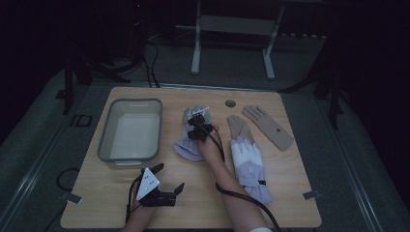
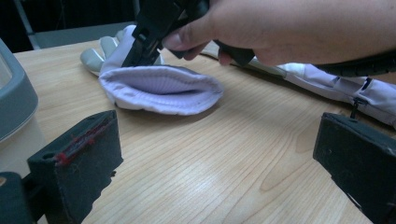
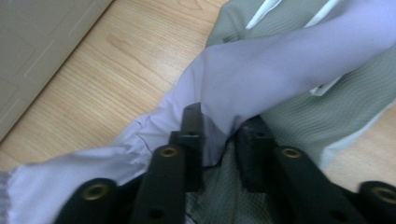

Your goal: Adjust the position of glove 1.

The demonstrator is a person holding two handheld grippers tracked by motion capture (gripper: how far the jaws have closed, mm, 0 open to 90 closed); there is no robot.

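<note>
Grey bin (image 1: 130,129) at left, tan glove pair (image 1: 268,126), second lavender glove (image 1: 250,166), wooden table (image 1: 193,203)

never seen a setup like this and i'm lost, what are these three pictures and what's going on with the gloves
No robot here: a person holds a hand-held two-jaw gripper in each hand at a wooden table. The high view looks down on the table from above the person. The other two views come from cameras riding on the grippers, looking along their black jaws.

On the table lie a grey plastic bin, two lavender-and-grey gloves and two tan gloves.

The right gripper is shut on the lavender fabric of the glove beside the bin, pinching a fold of it. The left gripper rests near the table's front edge, its jaws wide open and empty. The second lavender glove lies by the person's right forearm.
</note>
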